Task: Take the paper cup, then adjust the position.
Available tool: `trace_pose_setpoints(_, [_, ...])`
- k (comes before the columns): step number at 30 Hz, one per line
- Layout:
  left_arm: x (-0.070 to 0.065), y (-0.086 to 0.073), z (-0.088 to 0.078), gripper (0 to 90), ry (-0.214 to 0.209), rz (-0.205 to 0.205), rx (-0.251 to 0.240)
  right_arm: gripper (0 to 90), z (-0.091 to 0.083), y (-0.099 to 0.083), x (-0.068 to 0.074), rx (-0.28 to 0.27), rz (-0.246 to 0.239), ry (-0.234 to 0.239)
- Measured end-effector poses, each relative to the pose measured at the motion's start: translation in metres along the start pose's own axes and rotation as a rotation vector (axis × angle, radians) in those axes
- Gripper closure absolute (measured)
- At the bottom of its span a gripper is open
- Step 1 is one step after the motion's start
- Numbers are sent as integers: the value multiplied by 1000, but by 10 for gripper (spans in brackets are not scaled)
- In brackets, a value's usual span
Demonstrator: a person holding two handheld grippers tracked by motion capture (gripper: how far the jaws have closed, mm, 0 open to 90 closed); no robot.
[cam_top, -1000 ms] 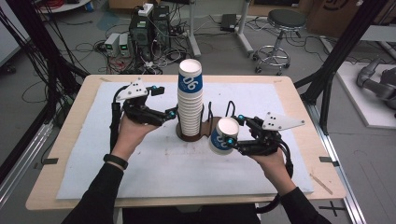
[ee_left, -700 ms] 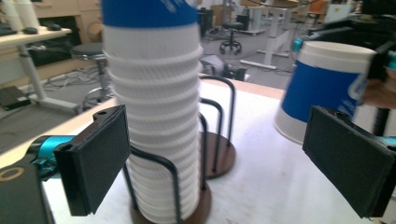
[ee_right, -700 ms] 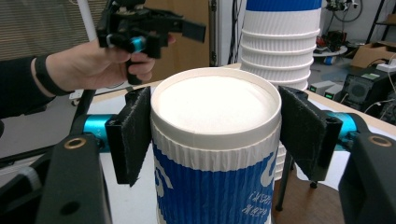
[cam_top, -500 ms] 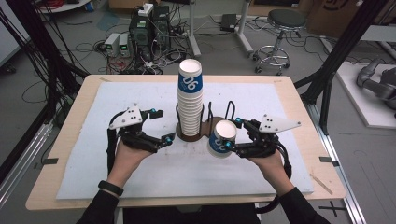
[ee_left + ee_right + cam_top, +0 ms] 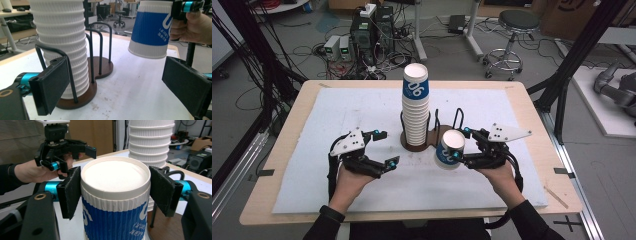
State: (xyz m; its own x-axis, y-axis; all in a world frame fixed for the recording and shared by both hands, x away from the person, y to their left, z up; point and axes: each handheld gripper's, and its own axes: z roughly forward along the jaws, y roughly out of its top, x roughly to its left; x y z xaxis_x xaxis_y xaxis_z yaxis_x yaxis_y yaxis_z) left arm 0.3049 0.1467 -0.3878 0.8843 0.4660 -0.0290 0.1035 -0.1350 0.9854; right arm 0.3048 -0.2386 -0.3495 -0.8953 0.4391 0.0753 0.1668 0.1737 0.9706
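A tall stack of white ribbed paper cups (image 5: 416, 110) with a blue-banded one on top stands in a black wire holder on a brown wooden base (image 5: 408, 146) at mid-table. To its right, off the table, hangs a single blue-and-white cup (image 5: 449, 150), on which my right gripper (image 5: 459, 144) is shut. In the right gripper view the pads (image 5: 71, 192) press on both sides of that cup (image 5: 115, 220) just under its rim. My left gripper (image 5: 388, 148) is open and empty, low over the mat left of the holder. In its own view the stack (image 5: 62, 45) and held cup (image 5: 150, 30) lie beyond its jaws.
The holder's second bay (image 5: 457, 120) holds no cup and sits just behind the held cup. A white mat (image 5: 337, 110) covers most of the wooden table (image 5: 532, 100). Stools, cables and electronics stand on the floor beyond the far edge.
My left gripper has moved down and back toward the person, away from the stack. The right gripper has kept still with the cup in it.
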Motion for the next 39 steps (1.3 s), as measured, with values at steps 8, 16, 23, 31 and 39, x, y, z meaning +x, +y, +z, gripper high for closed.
trace_pose_setpoints(8, [-1, -5, 2, 76, -4, 1, 12, 306, -1, -2, -2, -3, 2, -2])
trace_pose_setpoints(16, [-2, -5, 3, 76, -4, 5, 21, 306, -2, -2, -3, -1, 14, -8])
trace_pose_setpoints(23, [-6, -5, 7, 76, -19, 15, 29, 306, -3, -2, -1, -7, 10, -5])
trace_pose_setpoints(31, [-11, -7, 16, 76, -70, 10, 44, 306, -4, -1, -1, -13, 14, 3])
trace_pose_setpoints(39, [-19, -7, 28, 76, -131, 3, 49, 306, -4, -1, 0, -14, 15, 31])
